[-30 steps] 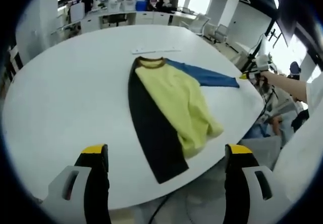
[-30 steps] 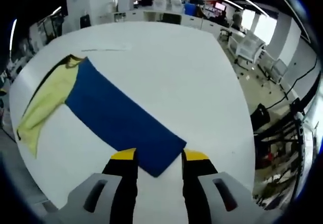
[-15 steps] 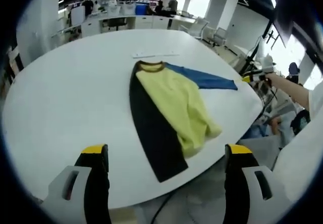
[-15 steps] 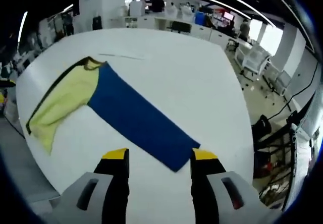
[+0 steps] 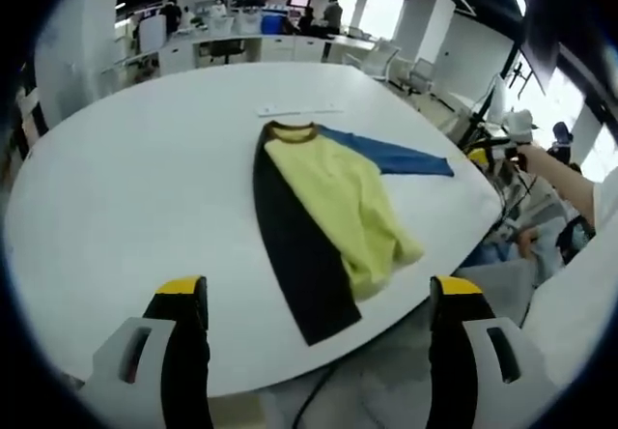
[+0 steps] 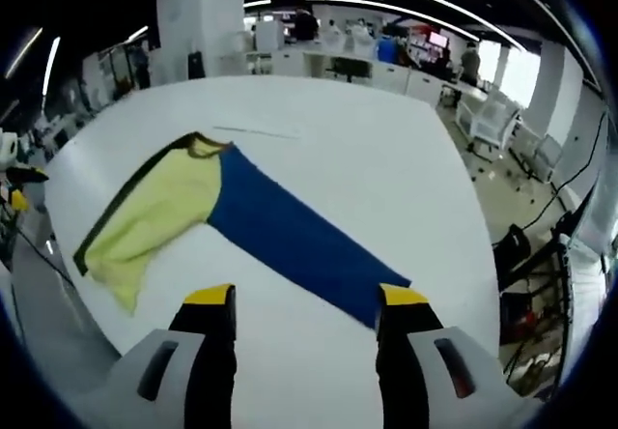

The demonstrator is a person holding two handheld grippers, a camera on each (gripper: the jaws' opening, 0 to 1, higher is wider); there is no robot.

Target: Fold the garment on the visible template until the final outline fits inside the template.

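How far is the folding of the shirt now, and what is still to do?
Done: the black sleeve lies straight beside the yellow body. In hand: nothing; the left gripper and the right gripper are both open above the white table. Left: the blue sleeve lies spread out sideways, so it and the body still need folding.

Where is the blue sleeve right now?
In the right gripper view the blue sleeve lies flat on the white table, stretching from the yellow shirt body toward the right tool.
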